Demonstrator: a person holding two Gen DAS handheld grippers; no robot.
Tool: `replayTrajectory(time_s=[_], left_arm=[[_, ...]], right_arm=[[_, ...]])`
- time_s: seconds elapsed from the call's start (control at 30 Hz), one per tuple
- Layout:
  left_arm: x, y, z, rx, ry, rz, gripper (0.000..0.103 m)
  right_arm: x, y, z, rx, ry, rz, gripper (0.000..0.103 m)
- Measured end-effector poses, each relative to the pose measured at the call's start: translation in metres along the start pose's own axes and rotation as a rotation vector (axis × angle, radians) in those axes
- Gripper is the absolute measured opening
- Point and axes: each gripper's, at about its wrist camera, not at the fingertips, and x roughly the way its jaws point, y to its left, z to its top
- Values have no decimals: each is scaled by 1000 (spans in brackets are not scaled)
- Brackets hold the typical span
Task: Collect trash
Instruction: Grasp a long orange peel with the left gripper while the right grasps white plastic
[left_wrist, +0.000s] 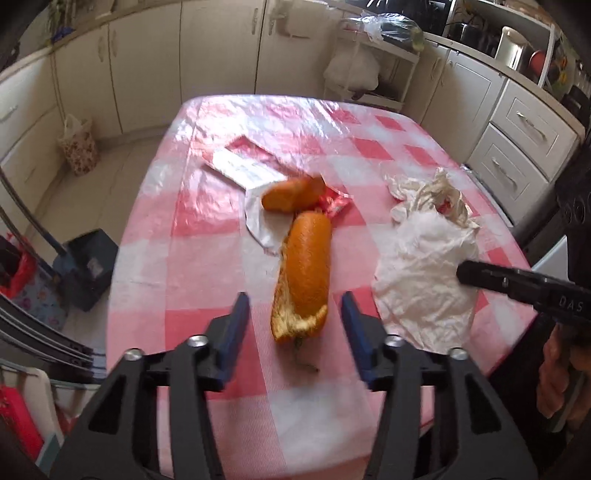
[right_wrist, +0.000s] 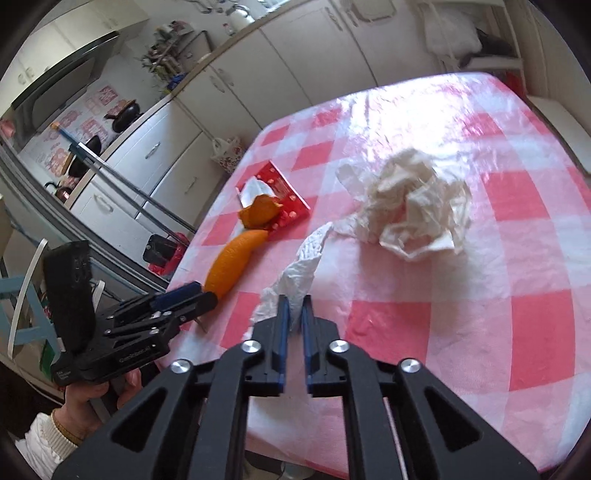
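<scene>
Our left claw (left_wrist: 293, 314) gapes wide around the long orange peel (left_wrist: 304, 273) at the checked surface's (left_wrist: 207, 280) near edge; we should lower, then pinch mid-length. Our right claw (right_wrist: 294, 308) stands narrow around the crumpled white tissue (right_wrist: 295, 277).

Daylight is bright and soft, with broad white glare on the far half of the glossy checked tabletop (left_wrist: 207, 221). Shadows are faint. Both fisheye views bend cabinets near the dark rounded corners. The orange peel (left_wrist: 304, 273) and left tool (left_wrist: 291, 310) look slightly motion-blurred.
</scene>
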Motion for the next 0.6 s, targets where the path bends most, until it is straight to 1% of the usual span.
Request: replayTrajectory(time_s=[0.03,0.1,0.13,0.17,0.2,0.23,0.27,0.4,0.5,0.6], left_arm=[[0,-3,4,10,-6,10,57],[7,-10,9,36,5,26,57],[12,-13,11,48,17,34,57],[17,-14,11,56,34,35,43],[22,-15,11,53,50,41,34],[23,-16,10,44,54,35,25],[21,-16,8,31,46,25,22],[1,-15,0,-4,9,-17,18],[-22,-15,1,-26,-50,-91,18],[-45,-24,6,-16,-105,-140,18]], right_arm=[[0,-3,0,12,-3,-1,36],[1,-5,0,16,-3,0,37],[1,-5,-1,14,0,4,34],[3,-5,-1,10,8,10,23],[2,-4,-2,4,13,10,18],[1,-2,-3,-5,12,11,9],[-2,1,-3,-18,5,9,7],[-19,13,-4,-61,-46,18,5],[-35,18,-7,-78,-92,37,4],[-57,17,-8,-67,-147,59,4]])
